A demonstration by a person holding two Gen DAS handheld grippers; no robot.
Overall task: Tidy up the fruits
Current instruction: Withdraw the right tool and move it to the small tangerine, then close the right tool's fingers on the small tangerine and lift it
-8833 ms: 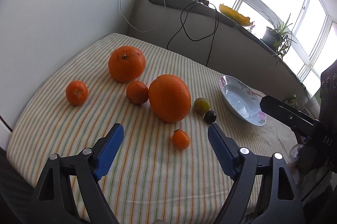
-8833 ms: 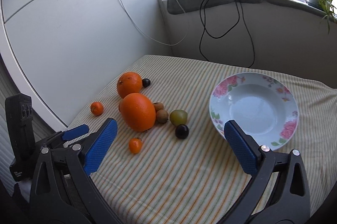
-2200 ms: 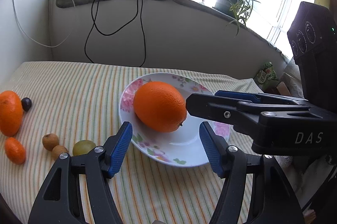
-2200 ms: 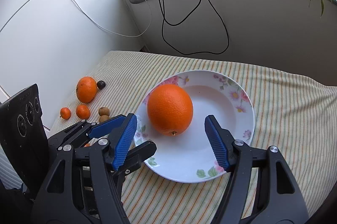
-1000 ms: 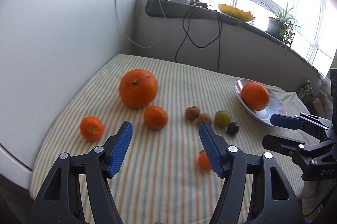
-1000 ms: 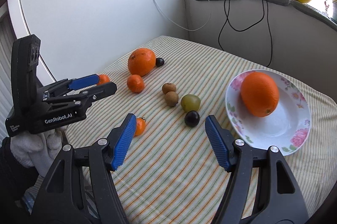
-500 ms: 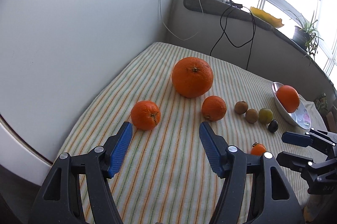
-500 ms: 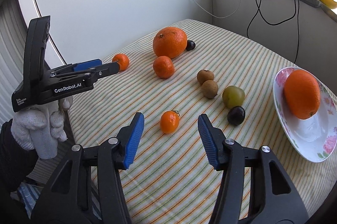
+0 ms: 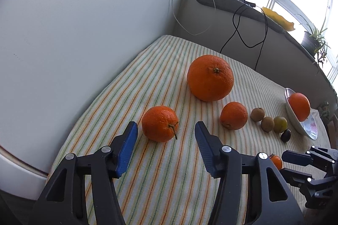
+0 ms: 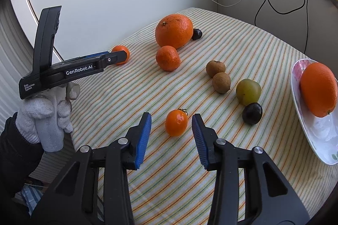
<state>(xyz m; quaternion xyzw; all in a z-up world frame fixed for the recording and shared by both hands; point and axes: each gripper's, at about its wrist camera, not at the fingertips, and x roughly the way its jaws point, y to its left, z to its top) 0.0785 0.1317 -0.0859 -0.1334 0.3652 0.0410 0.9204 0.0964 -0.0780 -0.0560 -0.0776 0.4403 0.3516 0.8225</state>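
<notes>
both tongs came down closer and are closing, touching nothing yet: left tongs (image 9: 165, 130) around a mandarin (image 9: 160, 126), right tongs (image 10: 171, 122) around a tiny orange fruit (image 10: 176, 122), half hidden in the left view.

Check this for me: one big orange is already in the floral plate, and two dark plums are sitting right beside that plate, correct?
Not quite. The big orange is in the floral plate, but only one dark plum lies near it. The other dark plum sits behind the large orange far across the cloth, as the right wrist view shows.

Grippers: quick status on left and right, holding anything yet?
Left gripper: open, jaws closing around the mandarin, pads not touching it.
Right gripper: open, jaws closing around the small orange fruit, no grip yet.
</notes>
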